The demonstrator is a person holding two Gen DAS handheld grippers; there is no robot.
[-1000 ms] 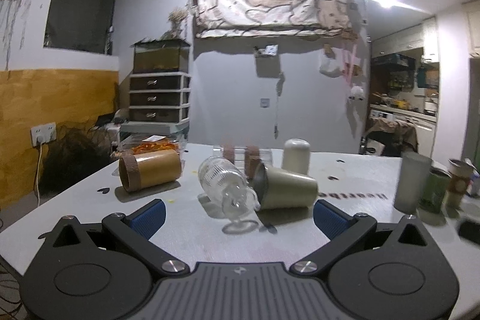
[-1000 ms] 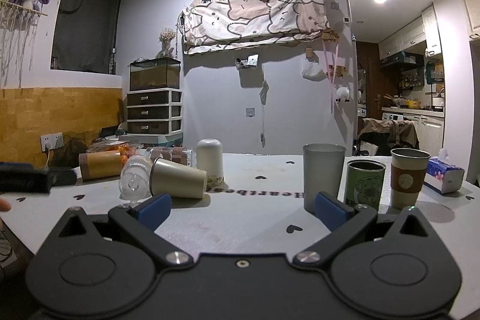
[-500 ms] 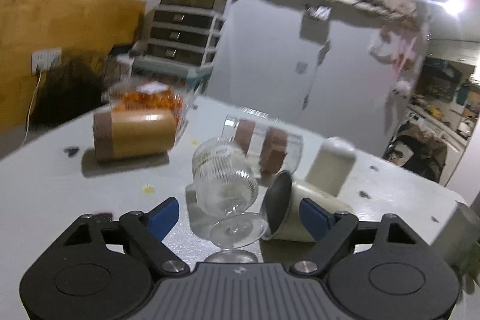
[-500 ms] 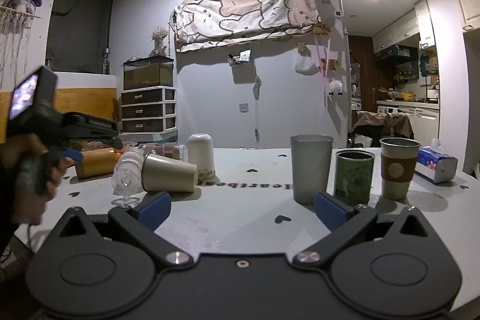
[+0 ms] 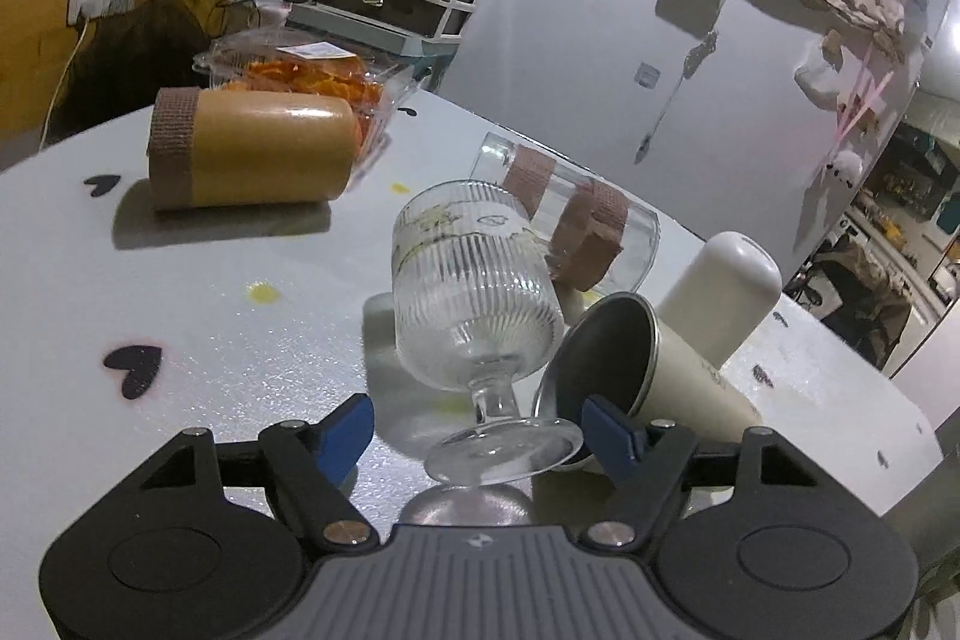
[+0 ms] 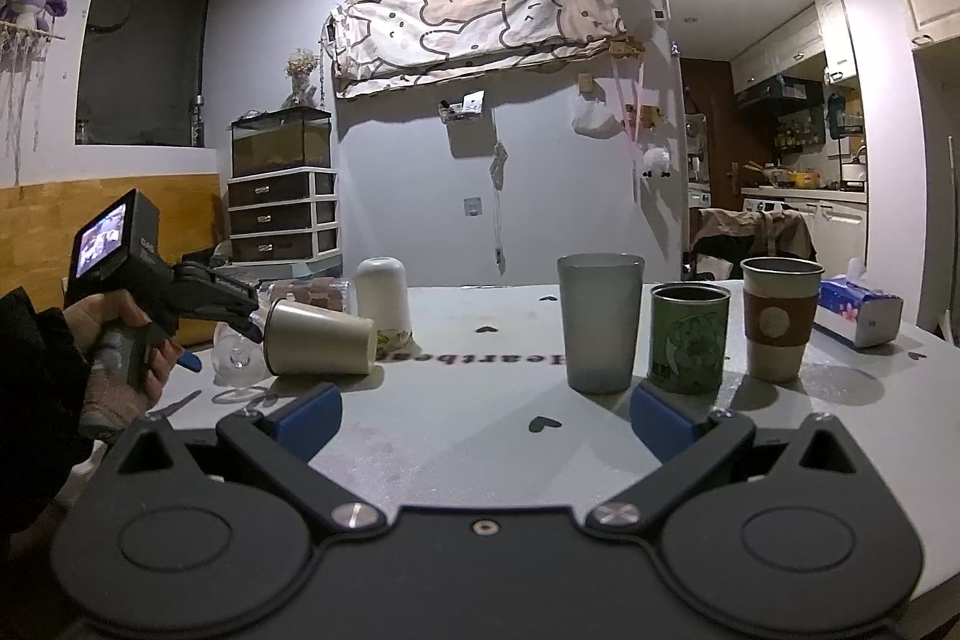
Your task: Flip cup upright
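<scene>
A ribbed stemmed glass cup [image 5: 474, 304] lies on its side on the white table [image 5: 180, 316], foot toward me. My left gripper [image 5: 480, 427] is open, its blue fingertips on either side of the glass's foot and stem, not touching. A beige metal cup [image 5: 660, 376] lies on its side against the glass on the right; it also shows in the right wrist view [image 6: 318, 337], with the glass [image 6: 237, 358] behind it. My right gripper [image 6: 480, 418] is open and empty over the table's near middle. The left gripper shows in the right wrist view [image 6: 225, 322].
A tan cup with a brown sleeve [image 5: 252, 157] and a clear glass with brown bands [image 5: 570, 220] lie on their sides. A white cup [image 5: 720, 292] stands upside down. A grey tumbler [image 6: 600, 322], green can [image 6: 690, 337], sleeved cup [image 6: 780, 316] and tissue pack [image 6: 858, 310] stand right.
My left gripper has moved forward and tilted down to the lying stemmed glass, so its foot sits between the open fingers. The right gripper has stayed almost still.
</scene>
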